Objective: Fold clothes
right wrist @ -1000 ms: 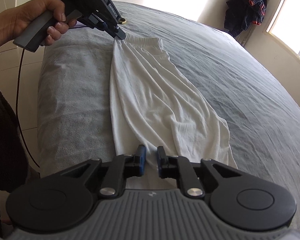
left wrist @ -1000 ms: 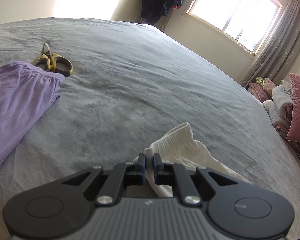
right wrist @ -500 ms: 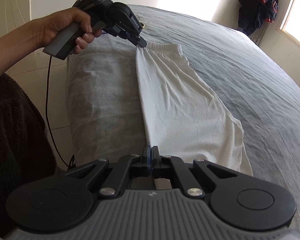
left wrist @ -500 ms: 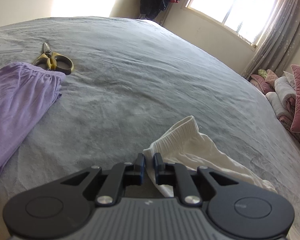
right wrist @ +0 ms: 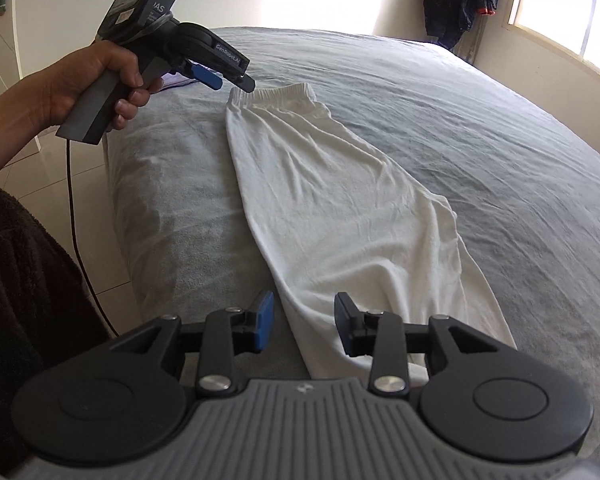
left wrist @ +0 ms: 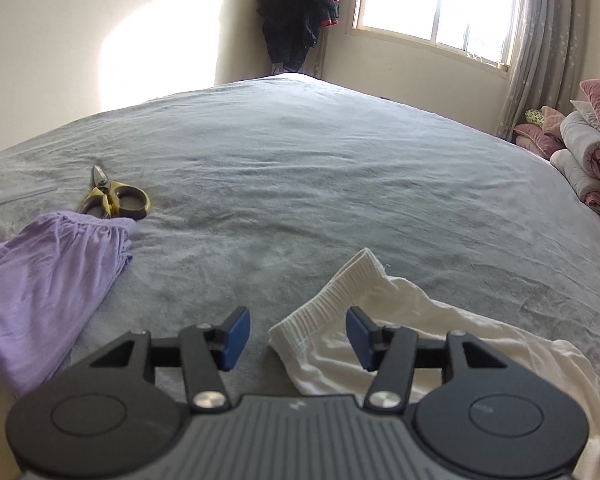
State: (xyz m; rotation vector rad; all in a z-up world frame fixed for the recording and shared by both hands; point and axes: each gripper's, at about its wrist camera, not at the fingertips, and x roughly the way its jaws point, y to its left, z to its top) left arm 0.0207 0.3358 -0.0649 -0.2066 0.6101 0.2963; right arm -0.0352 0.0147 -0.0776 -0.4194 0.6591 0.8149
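Counted one grey bed [left wrist: 300,184] under everything, easily the biggest thing there. Next down, two pieces of clothing: one long white garment [right wrist: 340,208] laid lengthwise close to the bed's near edge, elastic waistband end up by the left gripper [left wrist: 297,334] and the other end down by the right gripper [right wrist: 302,326], plus one purple garment [left wrist: 48,280] bunched up off to the left, well apart from the white one. Then two grippers. Had both pinched shut on the white garment's two ends half a second earlier, stretching it out; found both spread wide at this point, gripping nothing, hovering right over the ends just dropped. Probably meant the stretch-and-lay-flat bit was over, with the cloth left resting fairly smooth apart from a few wrinkles. Looked narrow enough to be doubled over lengthwise already, but couldn't say for sure. Saw one hand [right wrist: 92,84], wrapped round the left gripper's handle. Smallest of the lot: one pair of yellow-handled scissors [left wrist: 116,200] just behind the purple garment, touching it or not, couldn't tell
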